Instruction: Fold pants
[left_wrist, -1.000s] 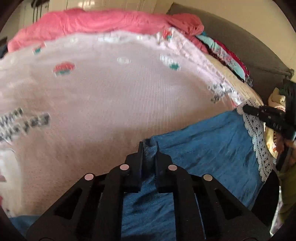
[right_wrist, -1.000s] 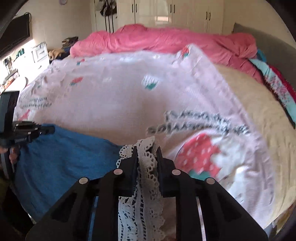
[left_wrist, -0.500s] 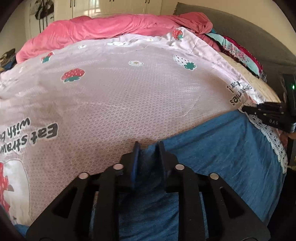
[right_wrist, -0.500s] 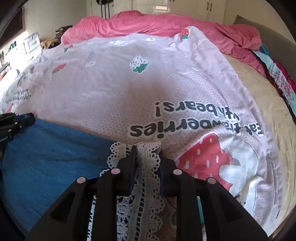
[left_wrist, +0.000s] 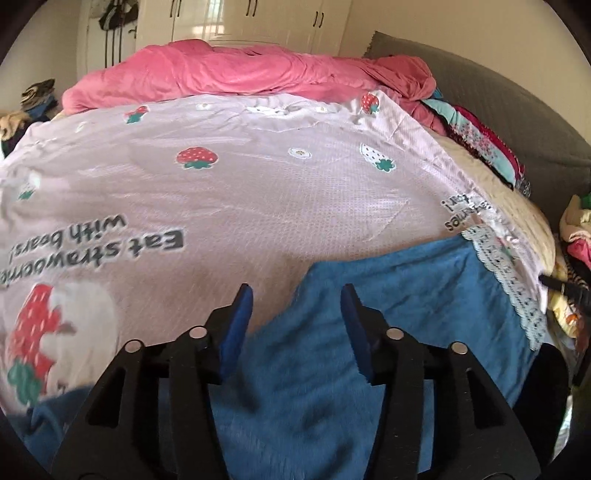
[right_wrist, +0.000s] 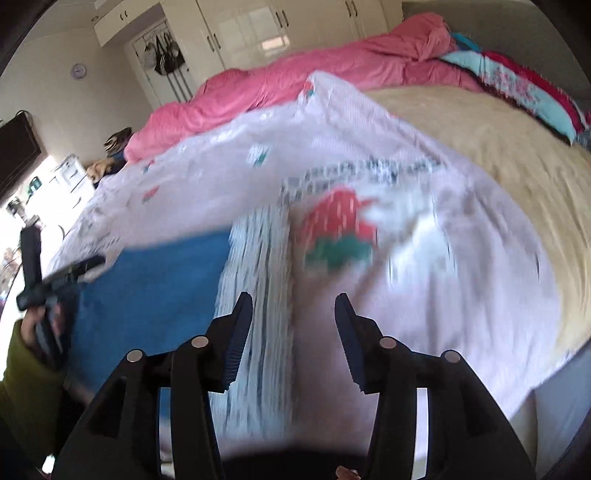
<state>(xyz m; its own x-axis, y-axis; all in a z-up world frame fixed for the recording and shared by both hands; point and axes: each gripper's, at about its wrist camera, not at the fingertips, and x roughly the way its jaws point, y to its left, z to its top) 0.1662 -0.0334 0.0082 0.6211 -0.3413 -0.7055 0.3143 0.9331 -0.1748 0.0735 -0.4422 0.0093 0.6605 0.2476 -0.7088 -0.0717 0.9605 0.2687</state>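
A bed (left_wrist: 509, 199) fills a bedroom with cream wardrobes (left_wrist: 258, 22) behind it. A pale pink strawberry-print sheet (left_wrist: 258, 177) covers it, and a rumpled pink duvet (left_wrist: 240, 74) lies along its far side. Blue pants (left_wrist: 369, 332) with a white lace hem (left_wrist: 506, 273) lie flat at the near edge. The left tongs (left_wrist: 296, 299) are opening over the blue cloth, not gripping it. The right tongs (right_wrist: 294, 306) are opening over the blurred lace hem.
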